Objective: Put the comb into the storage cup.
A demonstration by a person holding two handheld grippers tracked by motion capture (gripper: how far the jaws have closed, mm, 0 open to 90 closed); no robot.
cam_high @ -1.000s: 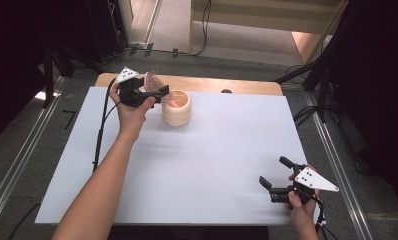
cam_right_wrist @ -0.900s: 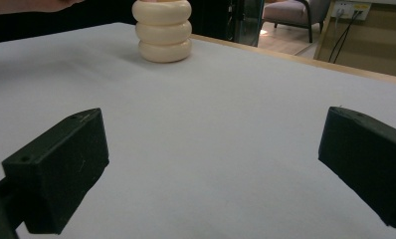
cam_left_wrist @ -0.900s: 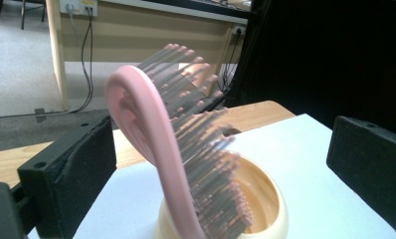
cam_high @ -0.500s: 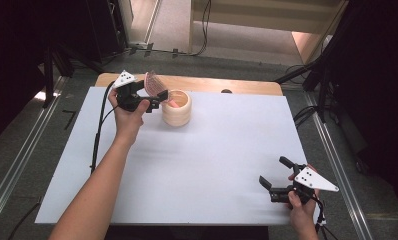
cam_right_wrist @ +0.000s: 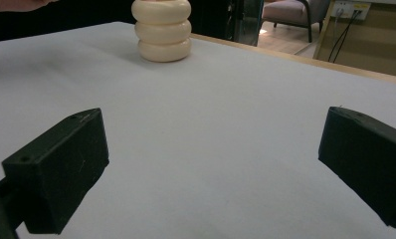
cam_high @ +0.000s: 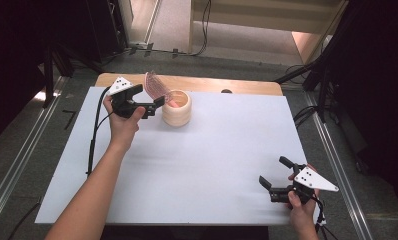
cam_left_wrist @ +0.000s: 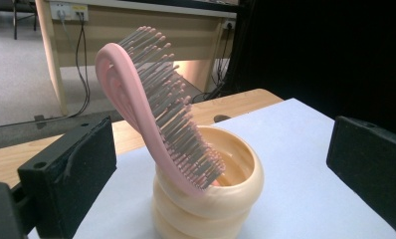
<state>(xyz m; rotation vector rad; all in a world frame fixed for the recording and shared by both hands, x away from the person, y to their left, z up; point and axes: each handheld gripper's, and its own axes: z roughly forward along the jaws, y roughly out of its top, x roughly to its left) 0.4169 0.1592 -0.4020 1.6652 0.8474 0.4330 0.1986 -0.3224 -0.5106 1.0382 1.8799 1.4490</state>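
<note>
A cream ribbed cup (cam_high: 177, 111) stands at the far left-middle of the white table. A pink hairbrush (cam_high: 157, 86) with grey bristles stands handle-down in it, its head leaning out over the rim toward the left and back. My left gripper (cam_high: 155, 107) is just left of the cup and is open. In the left gripper view the hairbrush (cam_left_wrist: 156, 104) and cup (cam_left_wrist: 211, 204) sit ahead between the wide-apart jaws, touching neither. My right gripper (cam_high: 273, 171) rests low near the table's front right, open with nothing in it. It faces the distant cup (cam_right_wrist: 162, 31).
A white sheet (cam_high: 202, 165) covers the table, and a strip of bare wood (cam_high: 227, 85) shows along the far edge. Cables trail off the left side. Metal rails and dark floor border the table on both sides.
My left gripper has drawn back a little from the cup, toward the person. The hairbrush stays leaning in the cup. The right gripper has not moved.
</note>
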